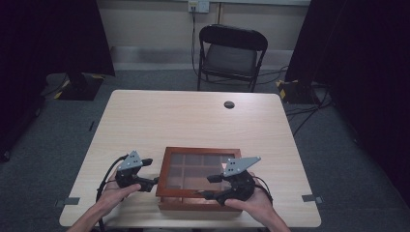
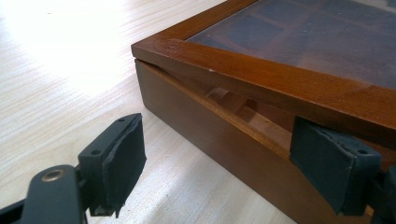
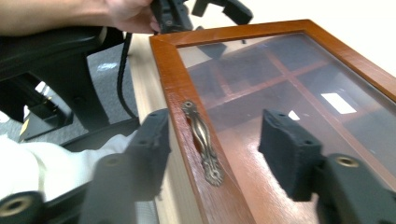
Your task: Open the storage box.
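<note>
A shallow brown wooden box (image 1: 200,151) with a glass lid (image 3: 289,79) over a grid of compartments lies at the table's near edge. My left gripper (image 1: 151,171) is open at the box's left side. Its far pad (image 2: 327,163) rests against the narrow gap between the lid frame (image 2: 261,79) and the base (image 2: 205,135), with the lid slightly raised there. My right gripper (image 1: 209,186) is open at the front edge. Its jaws straddle the lid's front rail and the small brass handle (image 3: 203,140) without touching it.
The light wooden table (image 1: 193,116) has a cable hole (image 1: 229,104) near its far edge. Behind it stands a black folding chair (image 1: 232,50). Dark curtains hang at both sides, and cables lie on the grey floor at the right.
</note>
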Demonstrator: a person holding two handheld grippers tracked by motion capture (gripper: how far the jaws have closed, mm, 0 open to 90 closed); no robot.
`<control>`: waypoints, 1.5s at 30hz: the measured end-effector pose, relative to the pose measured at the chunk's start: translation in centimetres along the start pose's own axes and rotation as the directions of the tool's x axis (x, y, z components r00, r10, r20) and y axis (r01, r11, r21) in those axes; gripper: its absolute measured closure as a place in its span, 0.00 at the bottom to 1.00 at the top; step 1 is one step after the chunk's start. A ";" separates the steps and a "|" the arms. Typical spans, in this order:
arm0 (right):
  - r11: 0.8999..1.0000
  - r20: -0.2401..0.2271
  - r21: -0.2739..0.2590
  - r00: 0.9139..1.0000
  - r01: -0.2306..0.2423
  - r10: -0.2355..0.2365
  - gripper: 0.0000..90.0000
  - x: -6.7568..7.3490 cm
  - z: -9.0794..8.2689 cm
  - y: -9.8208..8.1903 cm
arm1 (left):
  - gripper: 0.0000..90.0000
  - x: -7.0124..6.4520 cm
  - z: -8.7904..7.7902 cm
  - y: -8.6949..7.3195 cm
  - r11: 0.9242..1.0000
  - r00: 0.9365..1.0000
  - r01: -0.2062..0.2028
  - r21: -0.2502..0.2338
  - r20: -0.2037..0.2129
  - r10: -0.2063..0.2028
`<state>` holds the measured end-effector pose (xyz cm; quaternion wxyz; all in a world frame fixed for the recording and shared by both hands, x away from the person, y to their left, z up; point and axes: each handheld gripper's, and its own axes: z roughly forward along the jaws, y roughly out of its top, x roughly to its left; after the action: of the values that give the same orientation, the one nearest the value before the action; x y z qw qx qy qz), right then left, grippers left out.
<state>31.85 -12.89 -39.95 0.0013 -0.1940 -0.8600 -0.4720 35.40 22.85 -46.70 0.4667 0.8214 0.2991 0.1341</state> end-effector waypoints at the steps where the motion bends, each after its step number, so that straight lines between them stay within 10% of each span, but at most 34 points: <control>1: 1.000 0.000 0.000 1.000 0.000 0.000 0.43 0.0 0.0 0.0 | 0.20 0.0 0.0 0.0 1.000 1.000 0.000 0.000 0.000 0.000; 17: 0.985 0.073 -0.112 0.988 -0.130 0.138 0.22 -2.1 -3.6 -1.4 | 0.22 -0.2 -1.0 1.4 0.996 0.999 0.037 -0.075 0.022 -0.035; 45: 0.990 0.226 -0.123 0.969 -0.069 0.096 0.17 -3.6 -4.9 -0.6 | 0.38 0.1 -1.3 4.8 0.991 0.997 0.050 -0.126 0.070 -0.042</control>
<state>34.08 -18.39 -38.42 -0.0902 -0.2830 -0.8170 -0.4943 36.60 21.91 -41.96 0.5309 0.7870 0.2929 0.1143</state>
